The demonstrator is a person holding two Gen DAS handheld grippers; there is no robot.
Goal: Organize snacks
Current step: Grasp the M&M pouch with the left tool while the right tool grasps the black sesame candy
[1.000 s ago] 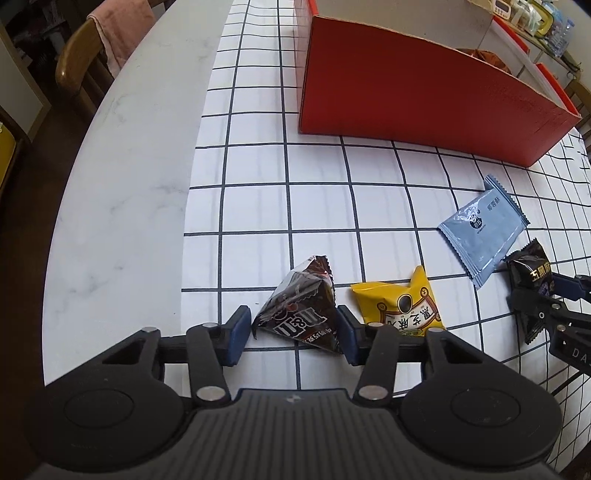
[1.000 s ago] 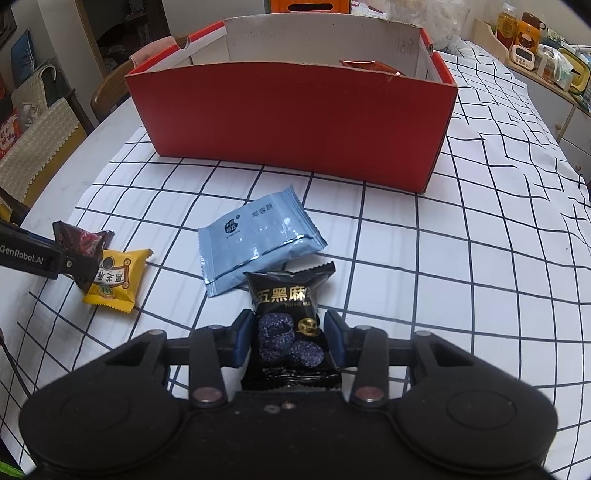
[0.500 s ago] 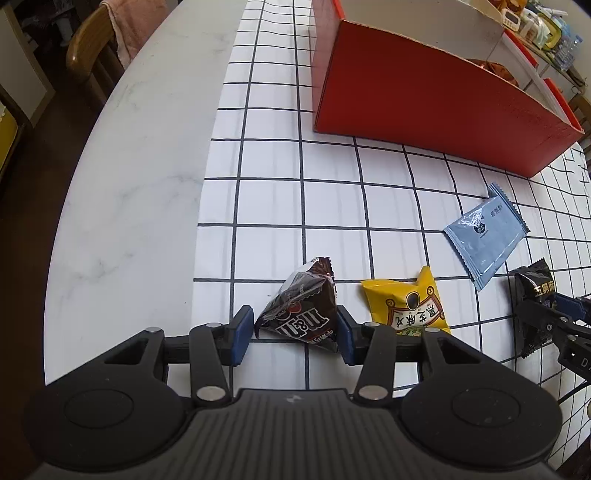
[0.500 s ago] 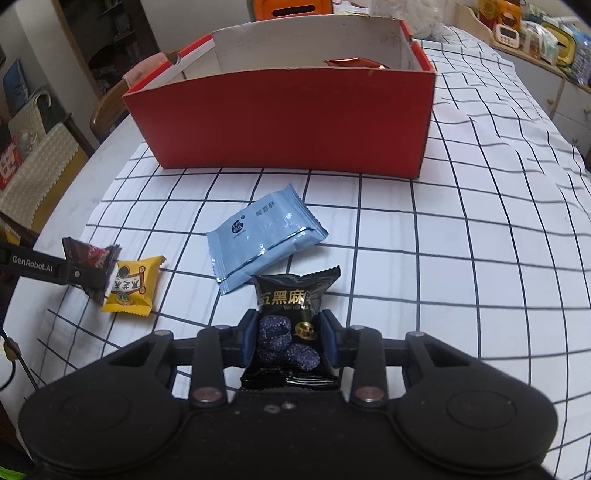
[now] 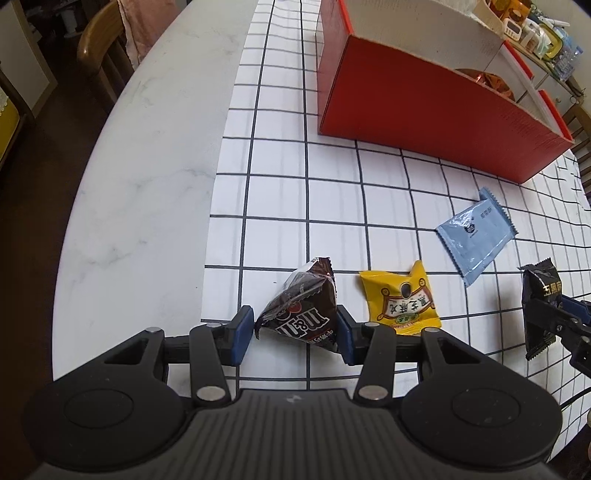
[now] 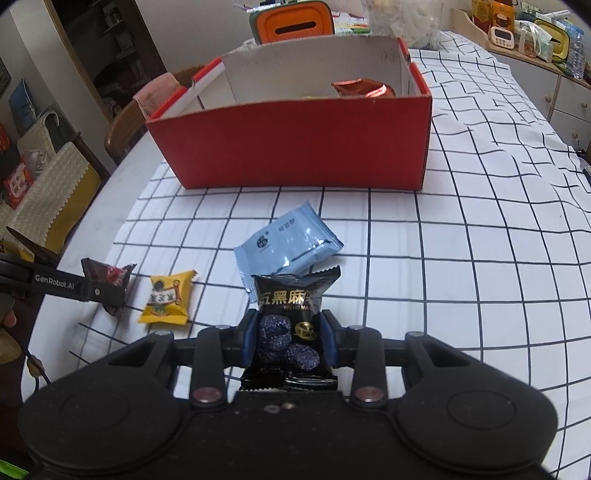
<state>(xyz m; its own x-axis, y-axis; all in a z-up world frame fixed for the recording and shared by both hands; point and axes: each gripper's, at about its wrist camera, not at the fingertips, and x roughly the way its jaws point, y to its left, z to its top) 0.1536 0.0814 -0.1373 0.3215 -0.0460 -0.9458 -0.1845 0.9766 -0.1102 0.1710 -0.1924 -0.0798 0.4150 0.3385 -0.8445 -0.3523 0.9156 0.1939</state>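
Note:
My left gripper (image 5: 295, 328) is shut on a brown M&M's packet (image 5: 299, 306), its blue pads against both sides, low over the checked cloth. The right wrist view shows that same packet (image 6: 107, 275) pinched in the left gripper's fingers (image 6: 92, 291). My right gripper (image 6: 288, 339) is shut on a black sesame-candy packet (image 6: 291, 299), held a little above the cloth. A yellow candy packet (image 5: 400, 299) and a light blue packet (image 5: 474, 232) lie flat between the two grippers. Behind them stands an open red box (image 6: 295, 147) with an orange-red packet (image 6: 364, 88) inside.
The checked cloth (image 5: 277, 192) covers part of a white marble table (image 5: 147, 166), whose left edge curves away nearby. A wooden chair with a pink towel (image 5: 107, 40) stands beyond that edge. An orange container (image 6: 295, 22) sits behind the box, and shelves with jars are at the far right.
The right gripper's jaws have closed tighter on the black packet and raised it off the cloth. The left gripper has stayed in place around the brown packet.

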